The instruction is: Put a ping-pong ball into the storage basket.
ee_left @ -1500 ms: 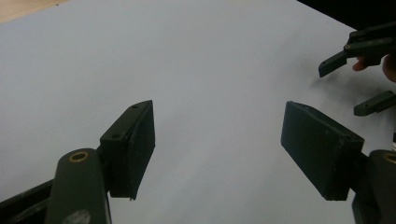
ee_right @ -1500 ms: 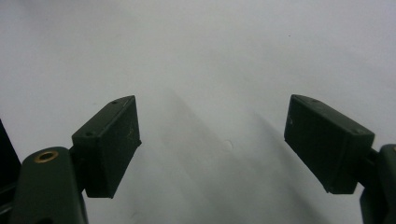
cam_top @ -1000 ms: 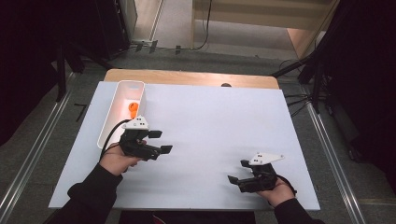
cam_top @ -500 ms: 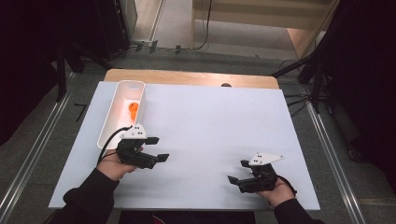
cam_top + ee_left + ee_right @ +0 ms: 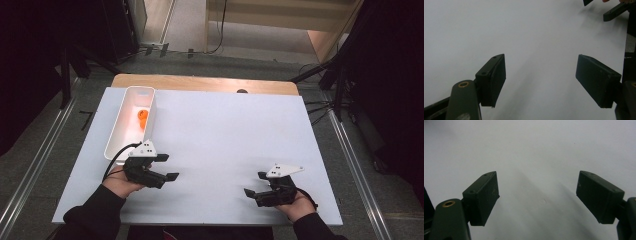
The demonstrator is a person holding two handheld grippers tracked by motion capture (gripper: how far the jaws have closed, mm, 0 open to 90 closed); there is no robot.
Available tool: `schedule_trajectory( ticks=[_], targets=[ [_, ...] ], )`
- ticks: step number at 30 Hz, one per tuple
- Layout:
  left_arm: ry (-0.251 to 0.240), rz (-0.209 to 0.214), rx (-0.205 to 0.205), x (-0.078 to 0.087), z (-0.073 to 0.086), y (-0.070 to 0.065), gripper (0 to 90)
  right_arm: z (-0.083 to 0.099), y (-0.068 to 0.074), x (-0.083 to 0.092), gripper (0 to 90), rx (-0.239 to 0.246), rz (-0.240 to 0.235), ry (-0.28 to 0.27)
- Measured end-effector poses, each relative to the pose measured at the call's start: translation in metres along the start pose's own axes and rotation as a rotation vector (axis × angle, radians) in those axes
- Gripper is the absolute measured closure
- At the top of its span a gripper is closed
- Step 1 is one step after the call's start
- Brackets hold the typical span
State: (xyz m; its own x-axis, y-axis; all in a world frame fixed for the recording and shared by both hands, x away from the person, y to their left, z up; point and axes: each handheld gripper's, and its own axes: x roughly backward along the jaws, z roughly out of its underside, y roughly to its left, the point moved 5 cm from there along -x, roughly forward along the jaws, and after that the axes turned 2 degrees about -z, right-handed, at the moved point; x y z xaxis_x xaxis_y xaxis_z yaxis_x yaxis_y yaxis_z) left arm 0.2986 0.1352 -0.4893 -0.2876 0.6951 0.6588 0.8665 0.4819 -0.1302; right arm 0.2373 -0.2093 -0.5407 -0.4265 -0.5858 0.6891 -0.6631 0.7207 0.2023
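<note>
White covers your table [image 5: 225, 145] almost edge to edge, with a strip of bare wood along the far side. A long white plastic bin [image 5: 116, 142] stands at its left, and a small orange object [image 5: 143, 116] lies inside near the far end, too small to name. It looks light and probably smooth, so take it across its middle from above, clear of the bin's wall. Your left claw [image 5: 167, 167] hovers just near the bin's front end, spread with nothing between the jaws. Your right claw [image 5: 255, 185] hangs low at the front right, spread and empty too.
</note>
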Motion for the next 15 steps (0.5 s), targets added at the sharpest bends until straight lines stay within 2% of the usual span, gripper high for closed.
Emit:
schedule_trajectory(
  ticks=[5, 10, 15],
  targets=[
    [0.011, 0.02, -0.011, -0.002, 0.009, -0.002, 24.8, 0.0, 0.0, 0.0, 16.8, 0.0, 0.001, -0.002],
    [0.026, 0.02, -0.026, -0.002, 0.014, -0.004, 24.8, 0.0, 0.0, 0.0, 16.8, -0.003, 0.001, -0.001],
    [0.033, 0.015, -0.021, 0.0, 0.019, -0.003, 24.8, 0.0, 0.0, 0.0, 16.8, -0.007, 0.001, 0.002]
  ],
)
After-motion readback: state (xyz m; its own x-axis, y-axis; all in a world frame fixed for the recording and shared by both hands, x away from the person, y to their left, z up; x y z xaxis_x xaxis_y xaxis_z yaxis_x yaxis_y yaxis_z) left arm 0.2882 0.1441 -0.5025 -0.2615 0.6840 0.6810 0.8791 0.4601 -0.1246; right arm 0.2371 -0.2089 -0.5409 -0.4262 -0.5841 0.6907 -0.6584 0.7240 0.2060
